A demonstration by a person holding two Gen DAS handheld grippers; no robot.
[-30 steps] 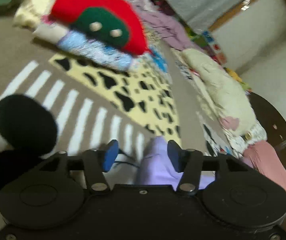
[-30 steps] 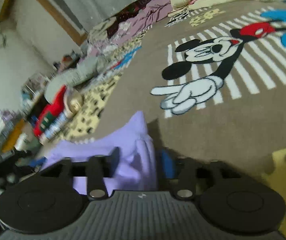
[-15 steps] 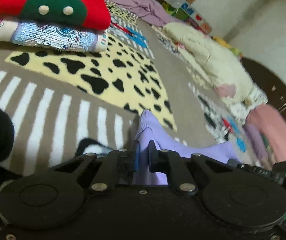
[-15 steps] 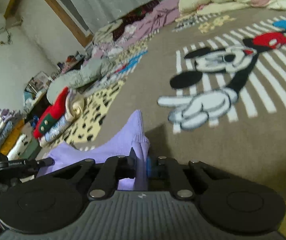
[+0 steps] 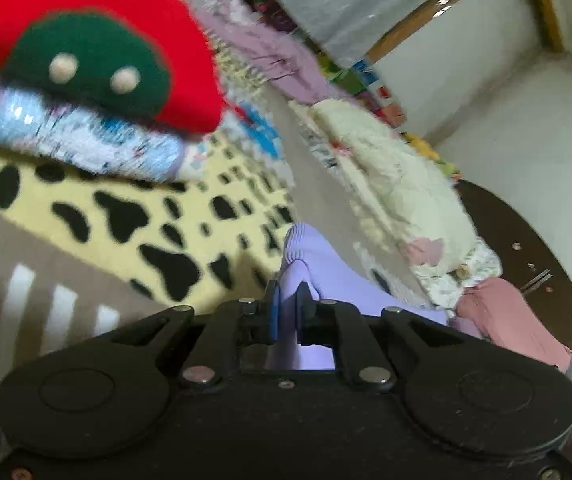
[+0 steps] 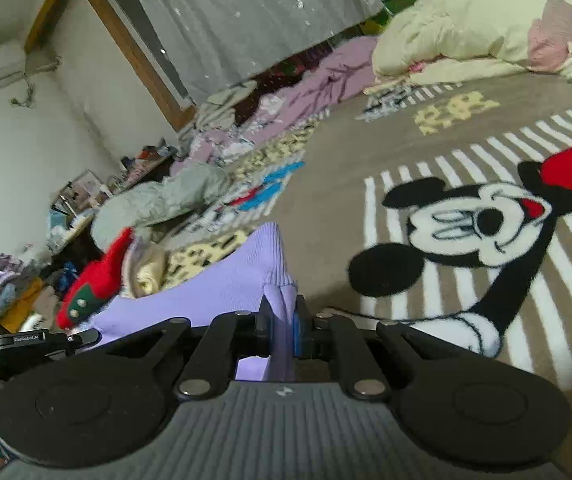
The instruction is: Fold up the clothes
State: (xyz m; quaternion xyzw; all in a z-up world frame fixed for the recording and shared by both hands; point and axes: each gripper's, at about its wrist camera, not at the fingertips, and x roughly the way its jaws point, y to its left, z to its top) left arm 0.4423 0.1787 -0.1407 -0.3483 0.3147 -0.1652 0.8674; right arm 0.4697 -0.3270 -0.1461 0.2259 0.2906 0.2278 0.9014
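Two grippers, each clamped on the same lilac garment [image 5: 325, 268]. Left gripper [image 5: 286, 312]: fingers pressed together on a ribbed edge of the cloth, which bunches up just above the blue pads. Right gripper [image 6: 284, 320]: likewise pinched tight on another ribbed edge of the lilac garment [image 6: 222, 284], with the fabric stretching away leftward toward the other tool's black body, seen at the frame's left edge. Held up off the cartoon-mouse blanket [image 6: 465, 232], the garment hangs between the two tools (whether any part of it touches the blanket cannot be told). Beyond the garment, on the blanket's cow-spotted yellow part [image 5: 126, 216], a stack of folded clothes topped by a red piece with a green patch [image 5: 86, 44], over a pale blue sequinned one [image 5: 86, 140]; blurred in the left view. Farther along the blanket's far edge, a cream quilt [image 6: 485, 28] and a heap of purple cloth [image 6: 333, 76] beneath a grey curtain [image 6: 246, 12].
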